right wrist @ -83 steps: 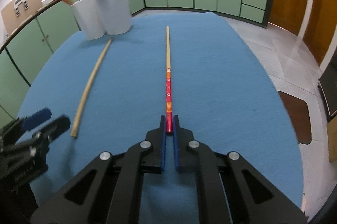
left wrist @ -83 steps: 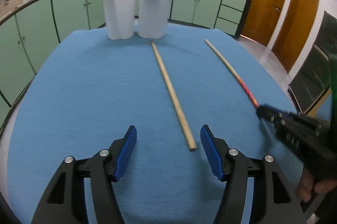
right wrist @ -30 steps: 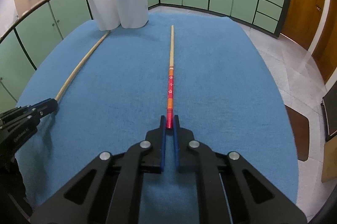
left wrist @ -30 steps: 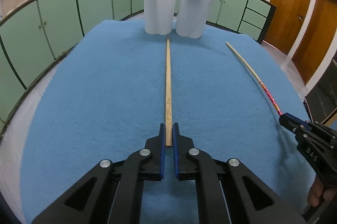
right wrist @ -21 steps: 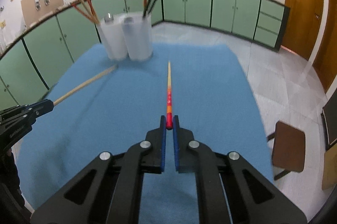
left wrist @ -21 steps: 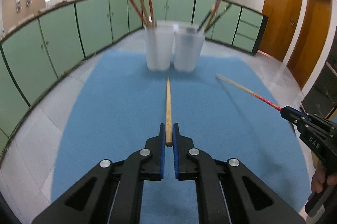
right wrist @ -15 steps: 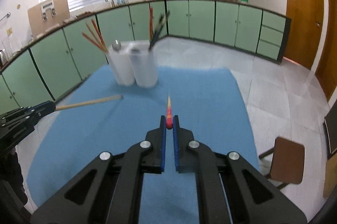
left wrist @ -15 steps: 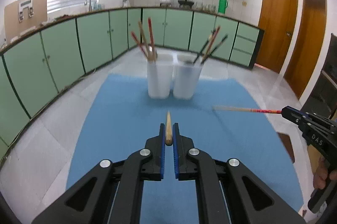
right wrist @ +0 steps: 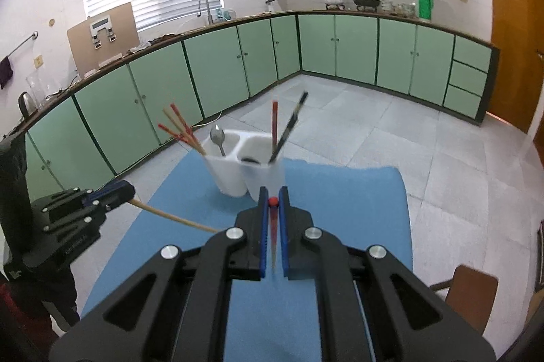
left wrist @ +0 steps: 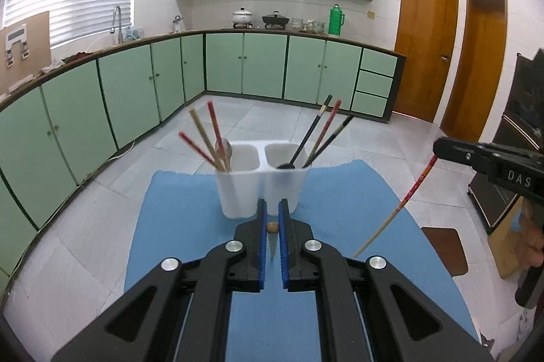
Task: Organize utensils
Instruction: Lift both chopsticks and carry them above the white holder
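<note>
My left gripper (left wrist: 272,227) is shut on a plain wooden chopstick (left wrist: 272,227), held high above the blue table mat (left wrist: 190,199) with the stick hanging down. It shows from the side in the right wrist view (right wrist: 176,219). My right gripper (right wrist: 272,201) is shut on a red-patterned chopstick (right wrist: 272,201), also lifted and tilted down; it shows in the left wrist view (left wrist: 404,204). A white two-compartment utensil holder (left wrist: 261,182) stands at the mat's far end with chopsticks and spoons in both compartments.
Green kitchen cabinets (left wrist: 244,66) run along the back and left. A tiled floor lies beyond the table. A brown stool (right wrist: 472,294) stands at the right. Wooden doors (left wrist: 425,52) are at the far right.
Both grippers closed on their chopsticks, then lifted them off the mat and rose well above the table. The sticks now tip downward and the holder looks smaller and lower.
</note>
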`<state>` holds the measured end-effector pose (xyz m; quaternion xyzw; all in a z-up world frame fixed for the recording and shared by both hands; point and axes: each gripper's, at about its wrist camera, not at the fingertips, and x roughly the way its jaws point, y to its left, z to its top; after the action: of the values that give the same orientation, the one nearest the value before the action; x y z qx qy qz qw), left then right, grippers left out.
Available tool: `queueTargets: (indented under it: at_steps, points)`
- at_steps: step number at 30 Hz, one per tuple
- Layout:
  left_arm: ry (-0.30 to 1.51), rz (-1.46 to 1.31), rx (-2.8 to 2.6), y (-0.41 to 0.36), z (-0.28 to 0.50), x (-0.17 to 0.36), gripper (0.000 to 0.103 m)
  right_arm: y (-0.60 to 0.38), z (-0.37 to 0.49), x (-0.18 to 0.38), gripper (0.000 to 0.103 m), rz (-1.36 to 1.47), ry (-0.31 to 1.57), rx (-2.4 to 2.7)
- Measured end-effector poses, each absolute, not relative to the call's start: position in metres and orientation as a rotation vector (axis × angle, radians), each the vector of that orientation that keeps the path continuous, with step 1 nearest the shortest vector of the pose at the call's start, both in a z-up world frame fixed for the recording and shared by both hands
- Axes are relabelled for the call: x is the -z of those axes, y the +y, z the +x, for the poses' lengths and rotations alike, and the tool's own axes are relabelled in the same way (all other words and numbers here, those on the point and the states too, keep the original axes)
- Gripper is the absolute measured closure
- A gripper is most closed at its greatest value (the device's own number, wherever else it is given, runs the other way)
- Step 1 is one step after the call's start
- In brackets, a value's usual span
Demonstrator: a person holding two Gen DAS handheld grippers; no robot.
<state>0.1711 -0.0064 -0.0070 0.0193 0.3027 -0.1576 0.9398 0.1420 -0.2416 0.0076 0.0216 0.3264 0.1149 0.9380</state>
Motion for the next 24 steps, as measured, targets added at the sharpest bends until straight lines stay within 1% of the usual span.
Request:
queueTargets:
  at_steps: [8, 19, 24]
  points:
    - [0.548, 0.055, 0.341, -0.007, 0.175, -0.023, 0.097, -0.234, 0.165, -0.042, 0.098, 0.023, 0.611, -0.273]
    - [0.320, 0.016, 0.325, 0.003, 0.199, -0.110, 0.097, -0.225, 0.210, -0.108, 0.098, 0.050, 0.457, -0.330]
    - [0.258, 0.009, 0.303, -0.003, 0.229, -0.119, 0.097, -0.225, 0.242, -0.118, 0.098, 0.045, 0.432, -0.312]
